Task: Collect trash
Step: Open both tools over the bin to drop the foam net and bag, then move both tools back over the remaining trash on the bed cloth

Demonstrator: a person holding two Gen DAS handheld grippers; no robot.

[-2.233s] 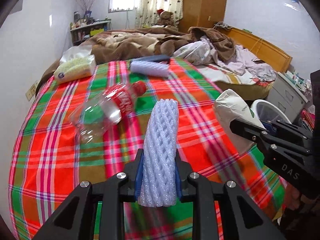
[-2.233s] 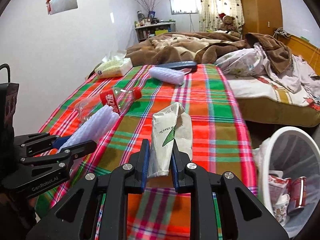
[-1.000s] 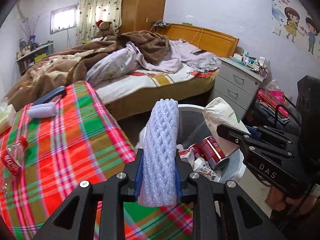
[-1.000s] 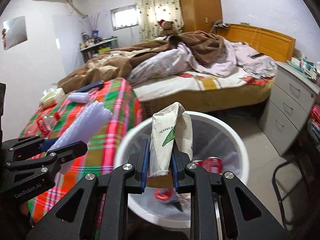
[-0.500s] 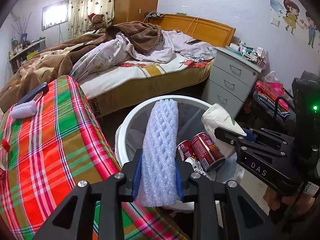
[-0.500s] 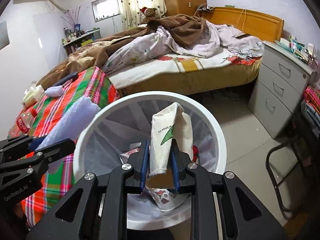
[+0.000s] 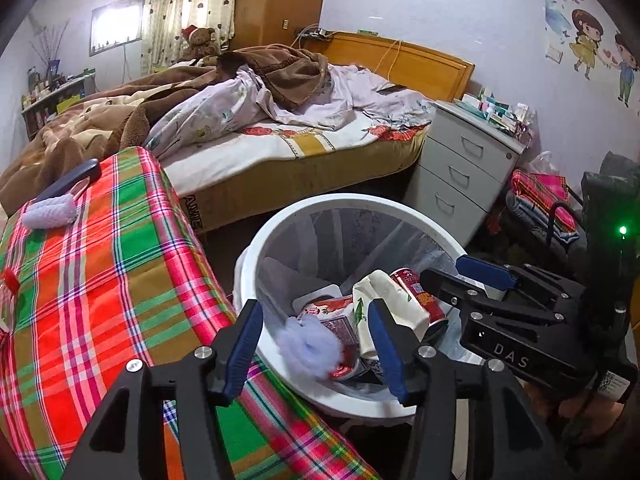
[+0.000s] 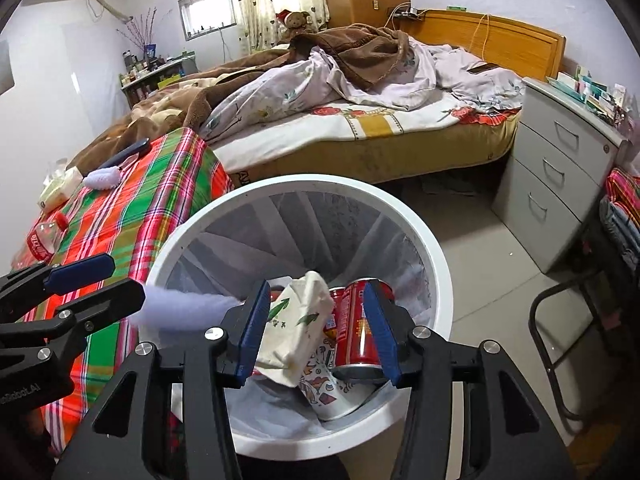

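White bin (image 8: 420, 240) holds cans (image 8: 358, 328), carton (image 8: 296, 336); both tools (image 7: 316, 344) (image 8: 312, 324) gape empty.

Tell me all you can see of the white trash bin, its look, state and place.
The bin is round, white, seemingly plastic, with a thick rim and a thin liner. It stands upright on the floor beside the plaid table, before the bed. Inside lie a red can, a white paper bag and printed wrappers. Both claws hang open over it.

Your plaid-covered table (image 8: 160, 200) carries a white foam sleeve (image 8: 103, 179), a dark flat object (image 8: 128, 152) touching it, a tissue pack (image 8: 56, 194) and a clear bottle (image 8: 44, 238); the white bin (image 8: 432, 280) stands on the floor (image 8: 480, 248) beside it.
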